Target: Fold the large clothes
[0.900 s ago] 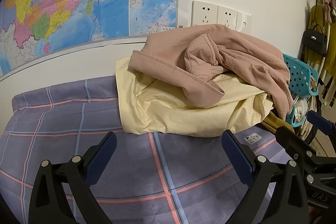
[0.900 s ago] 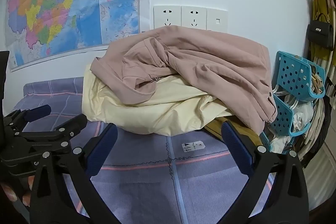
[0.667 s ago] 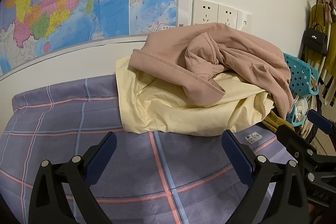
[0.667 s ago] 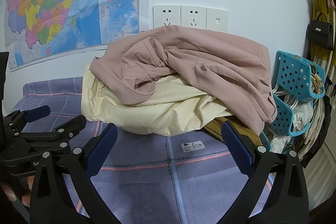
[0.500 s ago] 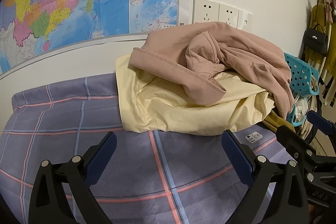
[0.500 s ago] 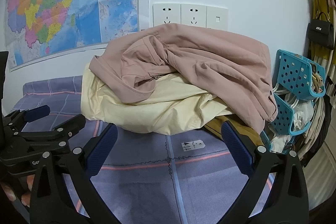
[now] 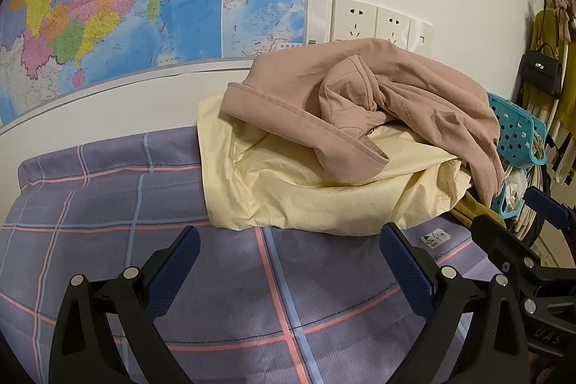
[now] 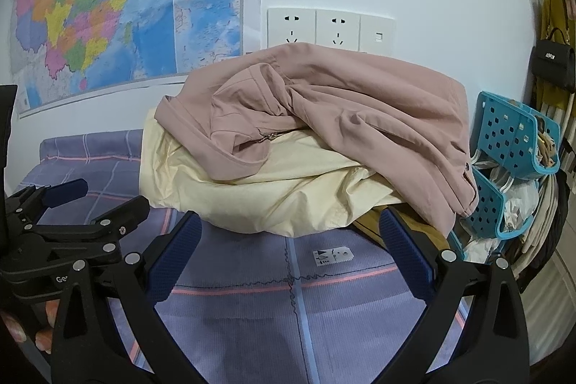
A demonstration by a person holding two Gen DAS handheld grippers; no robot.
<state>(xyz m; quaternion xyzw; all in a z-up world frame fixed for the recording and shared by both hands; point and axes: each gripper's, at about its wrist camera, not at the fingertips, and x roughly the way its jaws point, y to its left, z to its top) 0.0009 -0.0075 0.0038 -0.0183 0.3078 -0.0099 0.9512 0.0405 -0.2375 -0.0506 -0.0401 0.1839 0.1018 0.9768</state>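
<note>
A crumpled dusty-pink garment [image 7: 403,96] [image 8: 352,110] lies on top of a pale yellow garment [image 7: 288,182] [image 8: 259,182], heaped against the wall on a purple checked sheet [image 7: 108,204] [image 8: 252,290]. An ochre cloth [image 8: 406,229] peeks out under the pile at the right. My left gripper [image 7: 288,261] stands open in front of the pile, nothing between its blue pads. My right gripper [image 8: 289,251] is open too, just short of the yellow garment's front edge. In the right wrist view the left gripper [image 8: 64,200] shows at the left edge.
A wall map [image 7: 126,6] and white wall sockets [image 8: 329,27] sit behind the pile. Blue perforated baskets [image 8: 511,139] with odds and ends stand to the right, with a black handbag [image 8: 554,63] hanging above. A small white label [image 8: 333,255] lies on the sheet.
Both views have drifted slightly; the pile sits a touch higher and nearer in the right wrist view. The clothes have not moved and both grippers have stayed open.
</note>
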